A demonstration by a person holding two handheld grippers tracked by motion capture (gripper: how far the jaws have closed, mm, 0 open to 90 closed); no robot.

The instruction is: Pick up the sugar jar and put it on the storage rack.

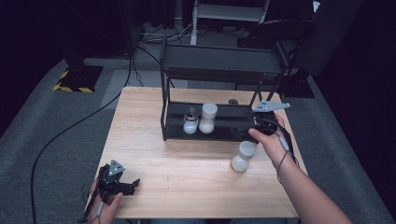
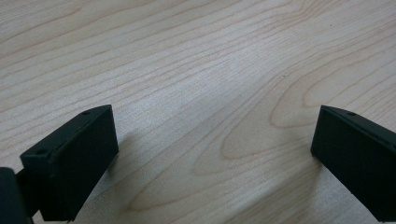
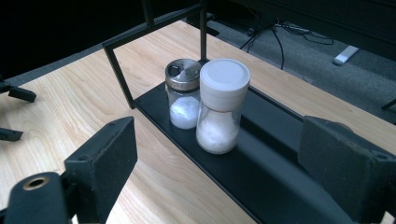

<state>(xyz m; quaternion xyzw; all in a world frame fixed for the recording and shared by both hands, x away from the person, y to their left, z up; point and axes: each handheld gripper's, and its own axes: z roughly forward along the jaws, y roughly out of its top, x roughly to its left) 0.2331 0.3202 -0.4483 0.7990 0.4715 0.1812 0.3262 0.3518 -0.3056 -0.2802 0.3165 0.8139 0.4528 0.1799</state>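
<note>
salt grinder (image 3: 220,105): clear cylinder, white cap | both hand-held grippers open, empty

Both grippers matte black. Left gripper (image 1: 122,185), lower left of high view: grey three-cornered plate on top, grey cable trailing over the hand. Right gripper (image 1: 250,130), right of centre: same grey plate, grey cable along a bare forearm. Gripper views: blocky black jaws, small screw holes; brass-coloured insert lower left of right gripper view.
</note>
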